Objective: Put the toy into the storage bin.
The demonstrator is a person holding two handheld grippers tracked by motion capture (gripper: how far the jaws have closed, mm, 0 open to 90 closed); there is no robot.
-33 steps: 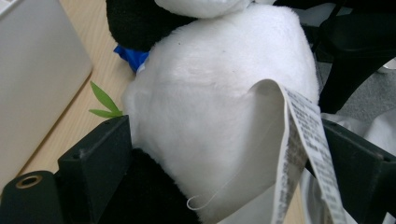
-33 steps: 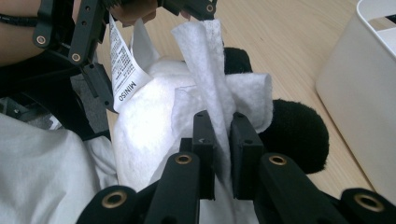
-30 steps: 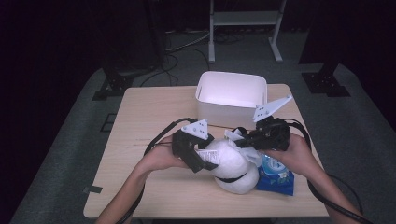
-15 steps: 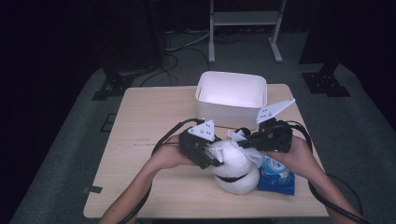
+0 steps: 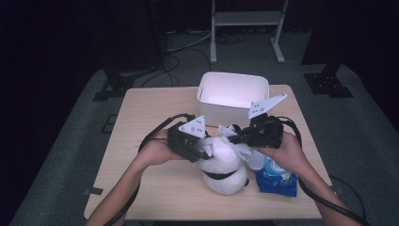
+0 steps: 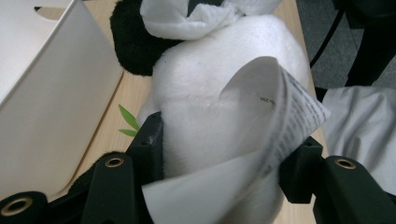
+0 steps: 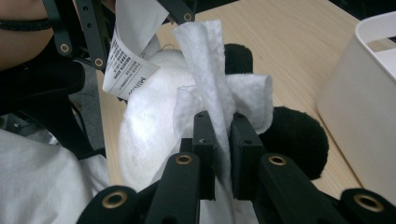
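A white plush panda (image 5: 221,172) with black ears sits on the wooden table (image 5: 150,117) near its front. My left gripper (image 5: 203,149) reaches it from the left. Its jaws have just been closing and now squeeze the white plush body (image 6: 219,102), with the toy's printed tag (image 6: 280,126) curling over the right jaw of the left gripper (image 6: 226,163). From the right, my right gripper (image 5: 233,134) is shut on a white wipe (image 7: 210,70), which stands up between the jaws of the right gripper (image 7: 223,140) just above the panda's head (image 7: 149,130).
A white rectangular bin (image 5: 233,94) stands at the back of the table, close behind the toy. A blue pack of wipes (image 5: 277,176) lies to the right of the panda under the right hand. The table's left half is bare wood.
The left gripper has moved right and slightly up onto the panda, and its jaws have gone from wide apart to closed on the plush body. The right gripper has held still with the wipe.
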